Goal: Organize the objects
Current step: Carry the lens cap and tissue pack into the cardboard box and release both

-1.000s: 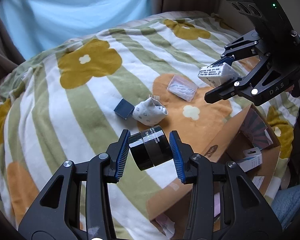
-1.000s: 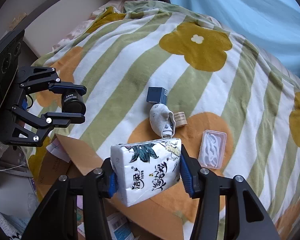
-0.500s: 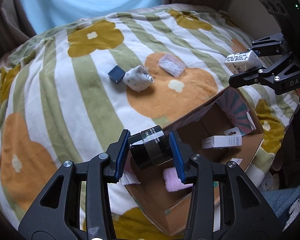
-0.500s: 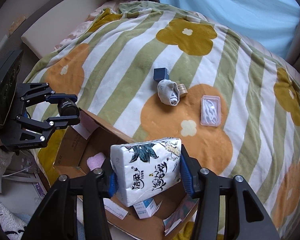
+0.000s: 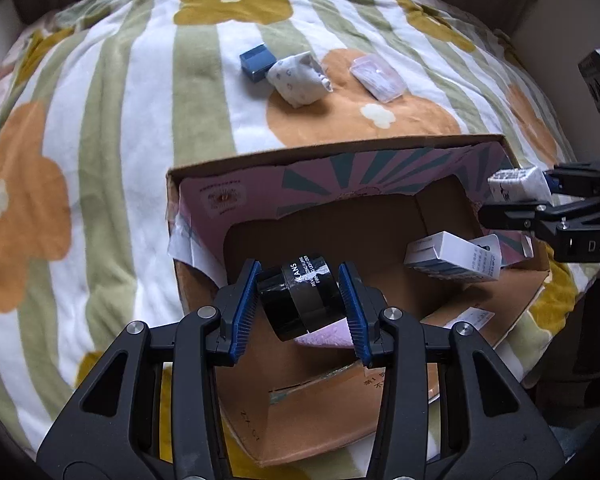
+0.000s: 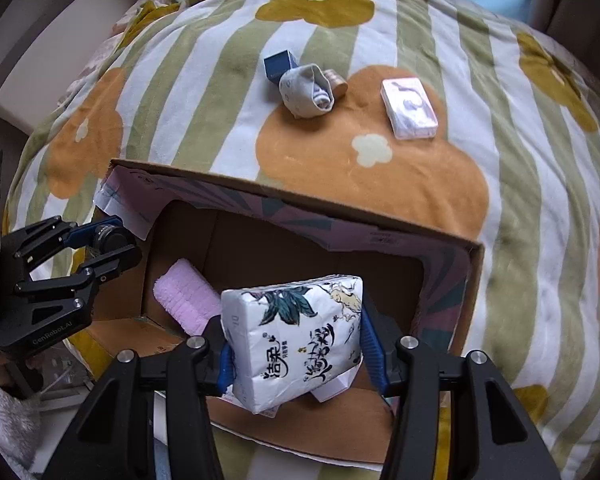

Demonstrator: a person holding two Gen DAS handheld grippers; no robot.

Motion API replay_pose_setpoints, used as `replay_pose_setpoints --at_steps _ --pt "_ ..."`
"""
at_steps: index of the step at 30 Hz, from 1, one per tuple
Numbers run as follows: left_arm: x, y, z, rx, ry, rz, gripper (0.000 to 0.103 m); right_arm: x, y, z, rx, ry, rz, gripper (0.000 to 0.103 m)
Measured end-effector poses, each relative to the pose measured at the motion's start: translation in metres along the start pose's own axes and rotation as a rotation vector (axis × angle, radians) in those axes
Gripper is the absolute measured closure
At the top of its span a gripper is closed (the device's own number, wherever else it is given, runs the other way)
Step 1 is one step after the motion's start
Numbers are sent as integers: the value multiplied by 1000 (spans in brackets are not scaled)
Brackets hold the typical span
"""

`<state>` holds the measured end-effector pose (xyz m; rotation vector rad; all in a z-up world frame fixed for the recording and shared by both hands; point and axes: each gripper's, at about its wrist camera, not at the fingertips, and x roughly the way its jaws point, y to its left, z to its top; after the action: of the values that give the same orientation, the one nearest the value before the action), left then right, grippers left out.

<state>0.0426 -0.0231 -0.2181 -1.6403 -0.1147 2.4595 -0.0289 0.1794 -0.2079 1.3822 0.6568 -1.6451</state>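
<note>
My left gripper (image 5: 299,308) is shut on a black jar (image 5: 299,294) with white lettering, hanging over the left part of an open cardboard box (image 5: 332,152). My right gripper (image 6: 296,342) is shut on a white tissue pack (image 6: 298,336) with printed leaves and characters, held above the same cardboard box (image 6: 300,196). Each gripper shows in the other view: the right gripper (image 5: 540,196) at the box's right end, the left gripper (image 6: 100,244) at its left end. Inside the box lie a pink cloth (image 6: 186,300) and a white carton (image 5: 452,258).
On the striped flowered blanket (image 5: 112,128) beyond the box lie a small blue box (image 5: 257,61), a rolled sock (image 5: 298,82) and a clear plastic case (image 5: 377,79). A small round wooden item (image 6: 337,80) sits behind the sock (image 6: 308,90). The bed's edge is at the left.
Both grippers have moved from above the blanket to over the open box and sunk lower, each still holding its object. The items on the blanket have stayed put.
</note>
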Motion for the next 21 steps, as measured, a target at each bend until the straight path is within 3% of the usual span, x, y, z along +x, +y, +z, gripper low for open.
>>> replay_pose_setpoints --at_steps 9,16,18,19,20,21 --pt "2 -7 -9 9 -4 41 66 8 1 -5 17 9 12 56" --pt "-7 -13 2 24 -33 35 65 6 7 1 14 4 16 55" --pt "-10 -15 4 22 -45 4 63 7 5 3 33 9 31 50" --pt "-10 -16 5 24 -44 -10 60 7 3 4 53 5 48 44" --pt "-10 -18 6 29 -39 -10 42 8 1 4 74 8 59 32" --pt "-10 -21 6 39 -38 -4 14 8 -1 4 94 3 69 27"
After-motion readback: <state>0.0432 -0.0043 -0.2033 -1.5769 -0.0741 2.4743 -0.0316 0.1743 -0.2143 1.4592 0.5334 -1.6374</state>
